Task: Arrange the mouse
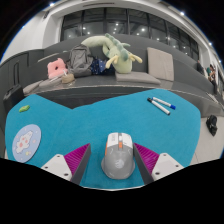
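Observation:
A grey mouse [117,155] with an orange stripe by its wheel lies on a teal desk mat [70,122]. It stands between my gripper's [113,163] two fingers, with its front pointing away from me. The left pink pad [76,160] stands clear of the mouse with teal mat showing between them. The right pad [149,158] is close beside the mouse's side. The fingers are open and the mouse rests on the mat by its own weight.
A blue and white pen [160,104] lies on the mat beyond and to the right. A round pale coaster [25,142] sits at the mat's left. Behind the mat are a plush toy [112,52], a pink thing [57,68] and a grey flat case [150,83].

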`<state>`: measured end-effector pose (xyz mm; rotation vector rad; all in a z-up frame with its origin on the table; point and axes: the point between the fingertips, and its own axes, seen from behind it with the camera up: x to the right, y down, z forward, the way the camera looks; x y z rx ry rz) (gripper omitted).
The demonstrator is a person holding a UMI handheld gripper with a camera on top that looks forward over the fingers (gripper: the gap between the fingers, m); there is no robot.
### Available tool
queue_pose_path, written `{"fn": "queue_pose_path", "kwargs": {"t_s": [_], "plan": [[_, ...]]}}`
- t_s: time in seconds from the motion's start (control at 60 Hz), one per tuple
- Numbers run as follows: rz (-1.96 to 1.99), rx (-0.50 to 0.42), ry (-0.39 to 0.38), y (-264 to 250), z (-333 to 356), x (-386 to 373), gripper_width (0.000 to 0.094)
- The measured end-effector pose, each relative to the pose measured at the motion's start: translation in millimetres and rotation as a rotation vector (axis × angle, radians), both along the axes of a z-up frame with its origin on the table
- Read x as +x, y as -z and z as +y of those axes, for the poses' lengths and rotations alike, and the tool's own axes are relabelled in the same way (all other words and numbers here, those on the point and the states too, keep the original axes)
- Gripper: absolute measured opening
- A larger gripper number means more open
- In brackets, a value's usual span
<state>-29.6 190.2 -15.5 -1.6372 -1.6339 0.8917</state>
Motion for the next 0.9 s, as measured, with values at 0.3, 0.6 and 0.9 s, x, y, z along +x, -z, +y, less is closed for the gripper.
{"fn": "queue_pose_path", "kwargs": {"t_s": [0.3, 0.6, 0.9], "plan": [[-0.019, 0.063, 0.054, 5, 11, -20, 0.0407], [0.081, -0.06, 0.01, -116, -85, -12, 0.0367], [-0.022, -0.145, -0.142, -77, -290, 10, 0.0365]]}}
